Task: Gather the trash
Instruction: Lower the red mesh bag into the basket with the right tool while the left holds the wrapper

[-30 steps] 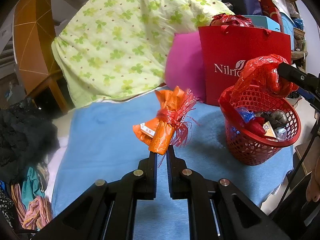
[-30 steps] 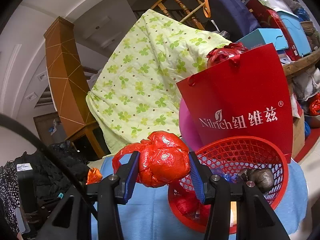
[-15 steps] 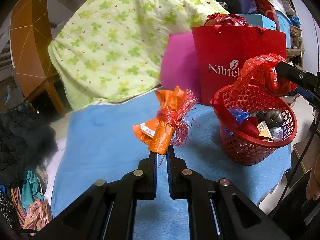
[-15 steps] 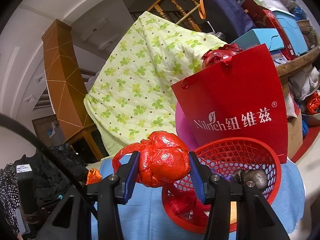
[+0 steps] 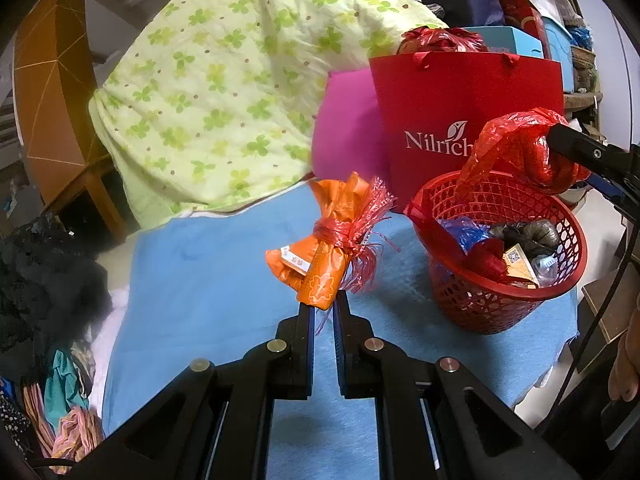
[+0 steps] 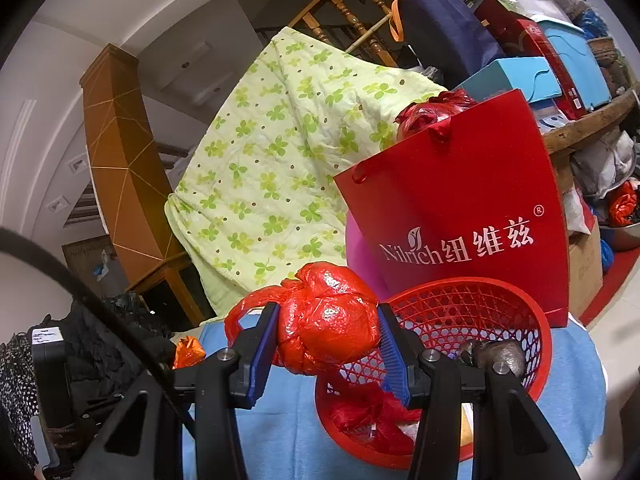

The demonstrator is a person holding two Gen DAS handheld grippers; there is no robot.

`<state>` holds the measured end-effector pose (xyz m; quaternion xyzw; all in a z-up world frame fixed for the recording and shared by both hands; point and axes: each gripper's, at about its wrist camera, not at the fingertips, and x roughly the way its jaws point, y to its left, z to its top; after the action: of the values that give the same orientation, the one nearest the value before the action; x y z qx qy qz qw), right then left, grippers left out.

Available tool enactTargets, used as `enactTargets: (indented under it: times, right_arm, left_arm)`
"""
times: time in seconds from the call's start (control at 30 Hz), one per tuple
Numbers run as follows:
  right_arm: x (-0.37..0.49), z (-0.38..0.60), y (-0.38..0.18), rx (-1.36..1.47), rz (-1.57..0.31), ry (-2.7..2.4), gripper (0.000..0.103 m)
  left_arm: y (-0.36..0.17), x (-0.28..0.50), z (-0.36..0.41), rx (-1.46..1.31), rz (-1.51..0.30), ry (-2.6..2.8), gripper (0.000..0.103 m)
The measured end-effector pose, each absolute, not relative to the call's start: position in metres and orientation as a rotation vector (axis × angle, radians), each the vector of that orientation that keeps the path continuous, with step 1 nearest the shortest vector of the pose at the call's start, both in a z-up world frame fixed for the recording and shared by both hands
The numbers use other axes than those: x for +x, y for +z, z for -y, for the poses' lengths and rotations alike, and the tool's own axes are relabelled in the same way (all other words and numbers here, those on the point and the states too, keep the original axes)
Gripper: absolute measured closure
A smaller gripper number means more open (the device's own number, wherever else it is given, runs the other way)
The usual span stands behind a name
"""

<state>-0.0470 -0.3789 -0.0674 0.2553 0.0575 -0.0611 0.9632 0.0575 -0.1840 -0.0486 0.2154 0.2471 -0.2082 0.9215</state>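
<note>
My left gripper (image 5: pixel 323 307) is shut on the lower end of an orange wrapper bundle (image 5: pixel 324 256) tied with red plastic ribbon, held above the blue cloth (image 5: pixel 208 280). A knotted red plastic bag (image 6: pixel 328 316) fills my right gripper (image 6: pixel 328 322), whose blue pads press on both its sides. That bag (image 5: pixel 528 152) hangs over the rim of the red mesh basket (image 5: pixel 560 292), and the basket (image 6: pixel 532 320) sits just right of the bag in the right wrist view. Several bits of trash lie inside it, among them a dark crumpled lump (image 5: pixel 528 232).
A red paper gift bag (image 5: pixel 460 120) and a pink cushion (image 5: pixel 348 132) stand behind the basket, with a green clover quilt (image 5: pixel 224 92) heaped at the back. Dark clothes (image 5: pixel 44 264) pile up on the left. A person's hand (image 5: pixel 626 360) shows at the right edge.
Both views have drifted slightly; the basket and gift bag sit a little further left in the frames. Both grips are unchanged.
</note>
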Motion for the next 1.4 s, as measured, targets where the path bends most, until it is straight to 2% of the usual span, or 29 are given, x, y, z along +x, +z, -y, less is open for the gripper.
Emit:
enactTargets:
  times: [1.4]
  right_arm:
    - [-0.071,0.405,-0.073,0.569,-0.099,-0.19,0.051]
  left_arm:
    - [-0.052,0.041,0.217,0.486,-0.506,-0.501,0.094]
